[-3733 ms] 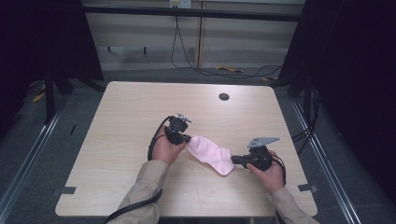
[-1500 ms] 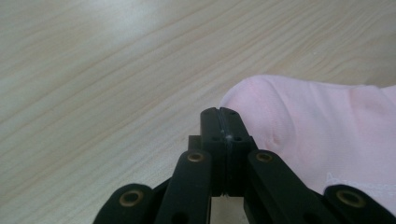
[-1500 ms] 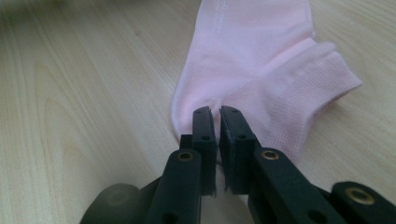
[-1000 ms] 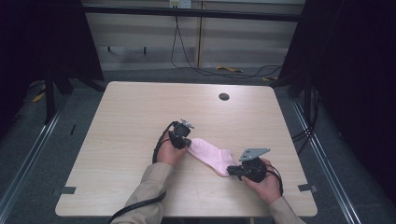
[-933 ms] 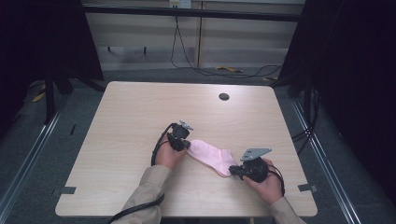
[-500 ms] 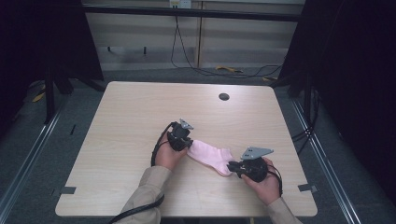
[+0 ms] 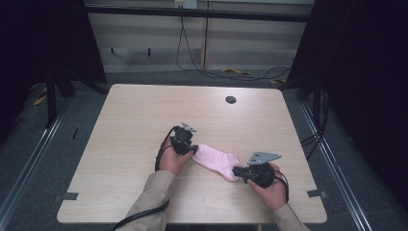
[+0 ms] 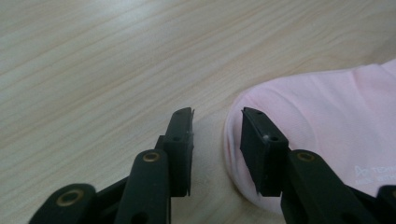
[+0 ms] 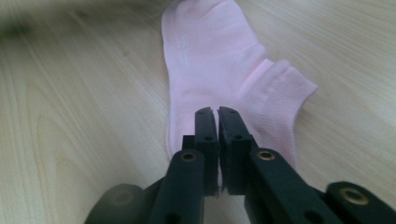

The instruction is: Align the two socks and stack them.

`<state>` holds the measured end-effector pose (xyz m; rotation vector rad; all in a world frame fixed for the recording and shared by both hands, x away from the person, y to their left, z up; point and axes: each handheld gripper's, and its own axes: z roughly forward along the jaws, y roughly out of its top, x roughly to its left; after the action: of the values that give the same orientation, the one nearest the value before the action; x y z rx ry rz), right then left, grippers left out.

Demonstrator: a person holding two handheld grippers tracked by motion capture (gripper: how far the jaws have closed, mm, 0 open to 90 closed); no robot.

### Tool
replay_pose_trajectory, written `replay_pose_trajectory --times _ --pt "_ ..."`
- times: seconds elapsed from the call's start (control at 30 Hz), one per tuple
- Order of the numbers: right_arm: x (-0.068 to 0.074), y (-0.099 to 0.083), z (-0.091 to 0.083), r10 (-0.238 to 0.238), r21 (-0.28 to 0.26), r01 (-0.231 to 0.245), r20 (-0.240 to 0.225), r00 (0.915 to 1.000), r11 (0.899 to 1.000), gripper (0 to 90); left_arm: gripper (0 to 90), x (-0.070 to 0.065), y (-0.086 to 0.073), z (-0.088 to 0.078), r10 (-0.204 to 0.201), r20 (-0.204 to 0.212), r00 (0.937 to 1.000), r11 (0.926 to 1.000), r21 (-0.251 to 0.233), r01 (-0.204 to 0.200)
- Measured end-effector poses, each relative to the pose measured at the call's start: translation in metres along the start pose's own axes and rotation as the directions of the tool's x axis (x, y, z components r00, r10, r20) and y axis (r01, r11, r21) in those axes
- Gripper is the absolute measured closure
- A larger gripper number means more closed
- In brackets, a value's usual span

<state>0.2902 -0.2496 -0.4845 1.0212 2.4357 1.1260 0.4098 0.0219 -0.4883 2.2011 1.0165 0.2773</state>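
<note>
The pink sock [image 7: 216, 160] lies flat on the wooden table [image 7: 120, 125], near its front edge, its long axis slanting from the toe at the left gripper [image 7: 188, 150] down to the cuff at the right gripper [image 7: 240, 172]. The left jaws have just been opening and stand apart, one over the toe edge, gripping nothing. The right jaws are pinched closed on the cuff end.

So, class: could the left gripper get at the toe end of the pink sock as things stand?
Probably yes. The left gripper has just been opening its jaws, and the pink sock lies flat on the table right beside them, one jaw over its rounded end, nothing between.
</note>
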Motion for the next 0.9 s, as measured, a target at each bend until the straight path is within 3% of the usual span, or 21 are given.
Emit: replay_pose_trajectory --times 0.17,0.37,0.47,0.67,0.77,0.9 --pt "0.001 -0.003 0.005 -0.001 0.02 0.001 -0.006 1.0 1.0 90.0 61.2 0.003 -0.001 -0.007 -0.001 -0.01 1.0 0.9999 -0.014 0.001" --pt "0.004 -0.004 0.008 -0.009 0.042 0.01 -0.007 0.9999 0.999 90.0 63.2 0.001 -0.006 -0.001 0.009 0.004 0.9999 0.9999 0.008 -0.009" --pt "0.002 -0.006 0.008 -0.003 0.04 0.004 -0.016 0.9999 0.999 90.0 65.3 0.001 -0.007 0.002 -0.005 0.021 0.9998 0.9999 0.009 0.004" --pt "0.003 -0.006 0.009 -0.013 0.037 0.013 -0.011 0.9999 0.999 90.0 72.3 -0.001 -0.006 0.004 0.008 0.061 0.9981 0.9998 0.018 -0.009" --pt "0.004 -0.007 0.009 -0.007 0.036 0.007 -0.011 0.9999 0.999 90.0 81.4 -0.003 -0.007 0.005 -0.001 0.086 0.9963 1.0 0.005 0.001" --pt "0.004 -0.007 0.009 -0.007 0.035 0.007 -0.011 0.9999 0.999 90.0 87.5 -0.007 -0.005 0.004 0.032 0.067 0.9973 0.9993 0.015 -0.033"
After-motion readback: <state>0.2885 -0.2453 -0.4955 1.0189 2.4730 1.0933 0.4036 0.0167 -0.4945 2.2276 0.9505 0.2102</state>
